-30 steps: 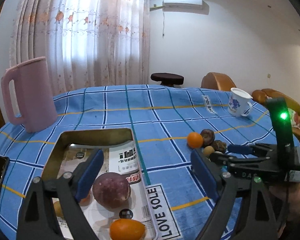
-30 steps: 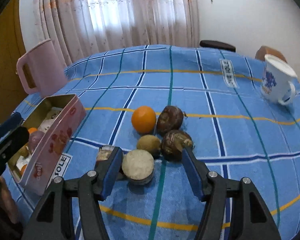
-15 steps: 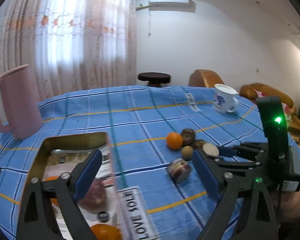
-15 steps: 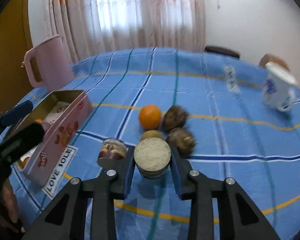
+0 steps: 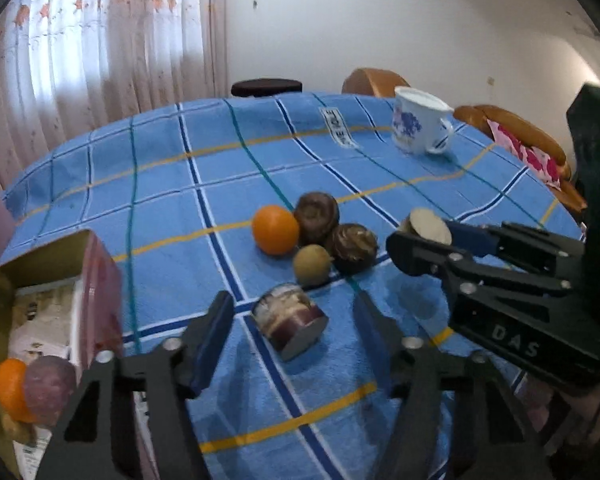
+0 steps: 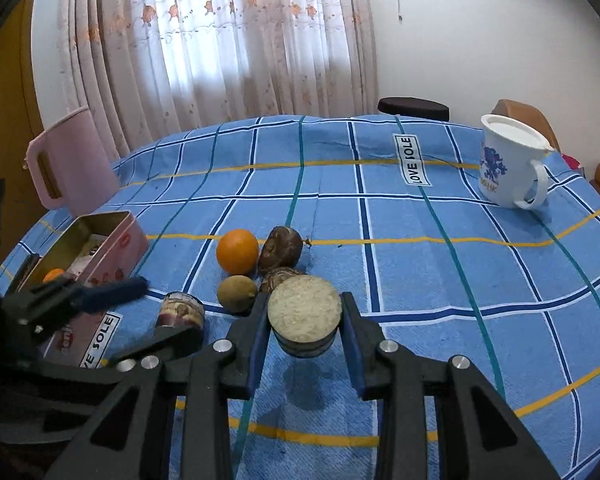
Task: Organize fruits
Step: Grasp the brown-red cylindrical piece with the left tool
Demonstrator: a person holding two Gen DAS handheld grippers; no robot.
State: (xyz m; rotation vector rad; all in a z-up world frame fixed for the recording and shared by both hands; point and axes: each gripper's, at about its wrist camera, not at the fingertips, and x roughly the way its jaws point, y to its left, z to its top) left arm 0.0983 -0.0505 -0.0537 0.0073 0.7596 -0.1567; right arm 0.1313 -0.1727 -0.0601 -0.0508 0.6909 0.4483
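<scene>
Covering the whole table, the blue checked cloth [image 6: 440, 248] is carrying everything you are working with. Only your right wrist view is showing the pink pitcher [image 6: 74, 162] at the far left edge, behind the pink tin [image 6: 112, 248]; both views are showing the white mug [image 6: 508, 168] far right. Your left wrist view is looking down into the tin, where an orange fruit and a purple fruit [image 5: 48, 386] are lying. Your right gripper [image 6: 305, 320] is clamping the cut taro piece [image 6: 305, 311] between its pads, lifted just above the cloth. Your left gripper [image 5: 294, 320] is standing wide open, its fingers either side of the purple cut piece [image 5: 290, 320] without touching it. Behind sit the orange [image 5: 275, 230], two brown taros [image 5: 316, 212] and a small kiwi-coloured fruit [image 5: 312, 265], clustered together.
</scene>
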